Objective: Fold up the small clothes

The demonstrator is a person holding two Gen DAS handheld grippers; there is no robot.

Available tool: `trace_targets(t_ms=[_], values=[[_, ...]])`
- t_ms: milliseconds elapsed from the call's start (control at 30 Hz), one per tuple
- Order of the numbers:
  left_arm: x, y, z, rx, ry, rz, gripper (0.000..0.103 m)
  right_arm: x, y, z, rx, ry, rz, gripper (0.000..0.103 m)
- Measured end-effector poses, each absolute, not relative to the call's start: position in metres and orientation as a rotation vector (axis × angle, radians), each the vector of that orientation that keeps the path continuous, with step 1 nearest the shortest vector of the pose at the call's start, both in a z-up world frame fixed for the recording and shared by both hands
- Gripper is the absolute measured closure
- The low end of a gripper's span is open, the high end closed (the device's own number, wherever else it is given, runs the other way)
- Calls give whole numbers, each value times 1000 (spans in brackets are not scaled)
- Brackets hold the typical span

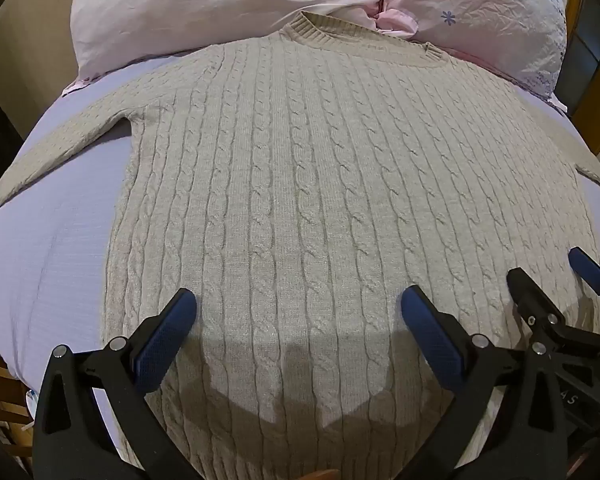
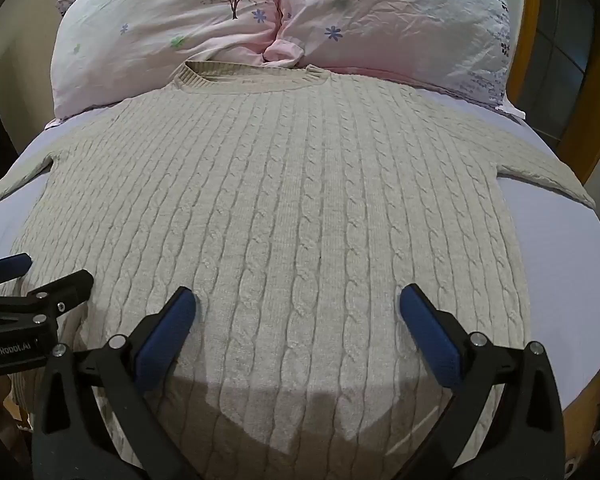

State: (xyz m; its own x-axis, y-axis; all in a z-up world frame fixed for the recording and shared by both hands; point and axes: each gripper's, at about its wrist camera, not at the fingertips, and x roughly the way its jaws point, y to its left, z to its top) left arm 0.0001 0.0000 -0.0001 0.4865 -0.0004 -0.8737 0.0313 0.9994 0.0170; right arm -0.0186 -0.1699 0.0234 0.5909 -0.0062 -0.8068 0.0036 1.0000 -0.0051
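A beige cable-knit sweater [image 1: 300, 168] lies flat on a lavender bed sheet [image 1: 52, 248], collar toward the pillows, sleeves spread out to both sides. It also shows in the right wrist view [image 2: 284, 200]. My left gripper [image 1: 298, 308] is open and empty, hovering over the sweater's lower left part. My right gripper [image 2: 298, 304] is open and empty over the lower right part. The right gripper also shows in the left wrist view [image 1: 552, 280], and the left gripper shows in the right wrist view [image 2: 44, 276].
Two pink floral pillows [image 1: 228, 4] [image 2: 384, 20] lie at the head of the bed behind the collar. A wooden frame [image 2: 580, 92] stands at the right. The bed sheet [image 2: 568, 248] ends close to the sleeves on both sides.
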Motion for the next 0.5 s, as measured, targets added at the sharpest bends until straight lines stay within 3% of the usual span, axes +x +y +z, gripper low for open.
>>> trace_targets(t_ms=[500], values=[[0,0,0,33,1061,-19,1,-19,-170,23,-4,943,-5,2]])
